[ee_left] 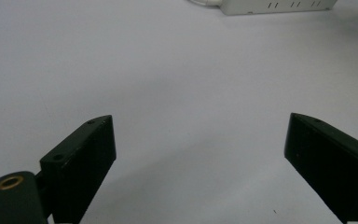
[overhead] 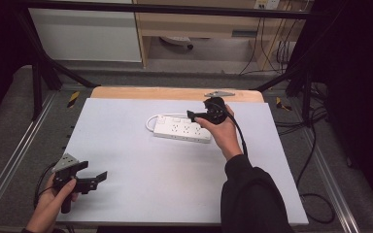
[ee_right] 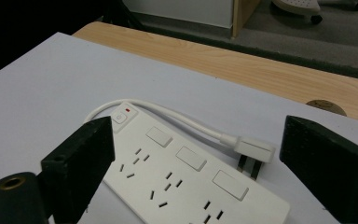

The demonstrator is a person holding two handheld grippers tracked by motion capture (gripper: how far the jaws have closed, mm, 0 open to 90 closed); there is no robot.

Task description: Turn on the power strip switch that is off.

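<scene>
At about 7 o'clock on the tabletop, near its front left corner, the left gripper rests in the person's left hand, its jaws pointing toward 3 o'clock. In the left gripper view the jaws stand wide apart with nothing but bare white surface between them, and the edge of the power strip shows far off at 12 o'clock.

Toward 1 o'clock from the tabletop's middle lies the white power strip, flat, its long side running roughly 9 to 3 o'clock. Its white cord loops along the far side and ends in a white plug lying on the tabletop just beside the strip, prongs free of any socket.

At the strip's right end, around 2 o'clock, the right hand holds the right gripper just above it, pointing toward 9 o'clock. In the right gripper view its jaws are spread wide, clamped on nothing; the strip's switch end with a small red light lies beyond the left one, the plug between the two.
</scene>
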